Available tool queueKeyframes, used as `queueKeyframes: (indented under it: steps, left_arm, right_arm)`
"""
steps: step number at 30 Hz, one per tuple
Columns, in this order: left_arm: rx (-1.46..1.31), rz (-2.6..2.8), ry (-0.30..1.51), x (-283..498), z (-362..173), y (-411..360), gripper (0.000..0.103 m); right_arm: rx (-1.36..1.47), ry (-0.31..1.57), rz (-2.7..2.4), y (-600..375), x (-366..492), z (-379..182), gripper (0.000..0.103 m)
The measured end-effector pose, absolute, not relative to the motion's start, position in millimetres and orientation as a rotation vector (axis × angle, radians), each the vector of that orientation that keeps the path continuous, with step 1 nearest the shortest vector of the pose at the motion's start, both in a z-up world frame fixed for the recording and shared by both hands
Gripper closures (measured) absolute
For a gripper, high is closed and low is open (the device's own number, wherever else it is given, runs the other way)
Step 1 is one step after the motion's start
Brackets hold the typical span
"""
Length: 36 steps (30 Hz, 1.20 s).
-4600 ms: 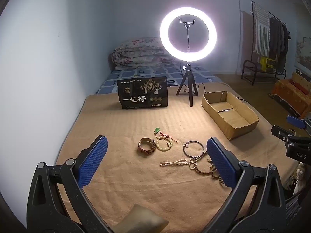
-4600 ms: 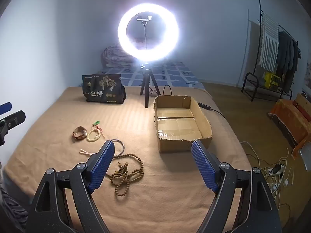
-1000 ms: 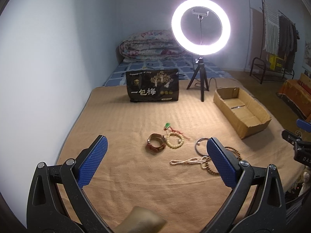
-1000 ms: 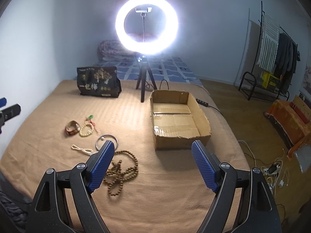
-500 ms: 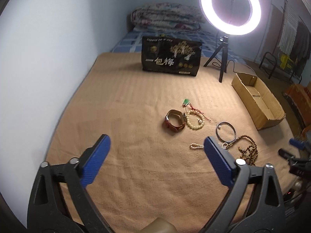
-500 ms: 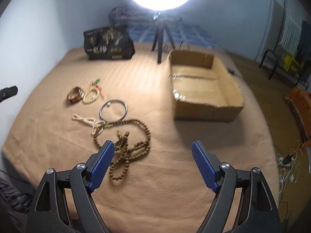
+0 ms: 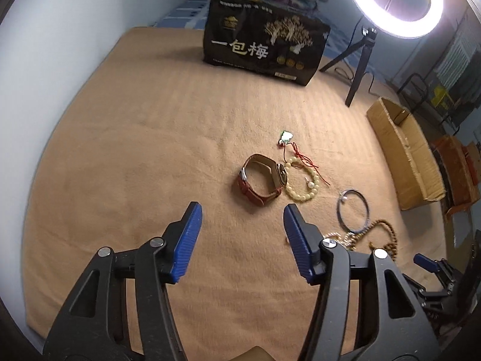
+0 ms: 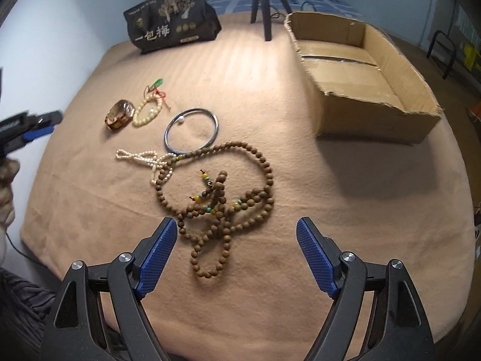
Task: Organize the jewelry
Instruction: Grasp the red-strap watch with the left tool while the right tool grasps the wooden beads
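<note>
Six pieces of jewelry are spread out on a tan, ribbed blanket [image 8: 300, 180] covering the bed. Biggest one is the long wooden bead necklace [image 8: 222, 204], round brown beads with a few turquoise and yellow ones, lying in a tangled loop right in front of the right gripper [image 8: 237, 252]. Touching its upper end is a thin shiny metal bangle [image 8: 192, 131] and a strand of small white pearls [image 8: 141, 158]. Further off sit a cream bead bracelet [image 7: 300, 180], a watch with a reddish-brown leather strap [image 7: 261, 180] just beside it, and a little green pendant on red cord [image 7: 285, 136].

The right gripper is spread wide with nothing in it, its blue textured pads either side of the necklace's lower loop but not touching. The left gripper [image 7: 240, 240] is closing, nothing between its pads, the watch just ahead of it.

Off to the right there's an open corrugated cardboard box [image 8: 360, 60], torn along its edges. At the back a glossy black snack bag [image 7: 264, 48] stands upright, next to a lit ring light [image 7: 393, 3] on a tripod.
</note>
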State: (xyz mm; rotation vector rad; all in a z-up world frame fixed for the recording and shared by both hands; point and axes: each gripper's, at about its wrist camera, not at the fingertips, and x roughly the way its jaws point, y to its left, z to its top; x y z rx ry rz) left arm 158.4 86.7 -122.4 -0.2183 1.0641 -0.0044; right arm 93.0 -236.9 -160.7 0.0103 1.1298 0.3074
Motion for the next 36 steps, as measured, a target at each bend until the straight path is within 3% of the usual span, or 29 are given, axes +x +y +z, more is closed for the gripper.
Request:
queueKeyframes:
  steps: [10, 16, 18, 22, 25, 27, 29, 31, 36]
  left_arm:
    - [-0.319, -0.013, 1.188, 202, -166, 95, 0.056]
    - [-0.351, -0.018, 1.223, 220, -183, 94, 0.057]
    - [-0.342, -0.018, 1.232, 224, -189, 91, 0.065]
    - [-0.351, -0.004, 1.260, 232, -202, 93, 0.074]
    - [-0.357, -0.002, 1.261, 235, -205, 94, 0.079]
    - [-0.345, -0.006, 1.260, 236, -204, 92, 0.087]
    - [-0.324, -0.005, 1.257, 236, -204, 90, 0.089]
    - [-0.317, 0.002, 1.251, 237, -204, 86, 0.090]
    - [-0.314, 0.007, 1.222, 234, -195, 87, 0.095]
  right_arm:
    - [0.017, 1.239, 0.304, -216, 117, -192, 0.021]
    - [-0.034, 1.261, 0.253, -204, 127, -206, 0.021]
    - [-0.053, 1.259, 0.249, -201, 129, -206, 0.021]
    - [-0.077, 1.251, 0.260, -199, 133, -208, 0.023]
    - [-0.101, 1.238, 0.271, -197, 130, -206, 0.033]
    - [-0.114, 1.227, 0.272, -194, 119, -205, 0.050]
    - [-0.118, 1.224, 0.279, -194, 120, -204, 0.072]
    - [-0.095, 1.228, 0.303, -195, 123, -203, 0.086]
    - [-0.048, 1.215, 0.332, -203, 124, -195, 0.086]
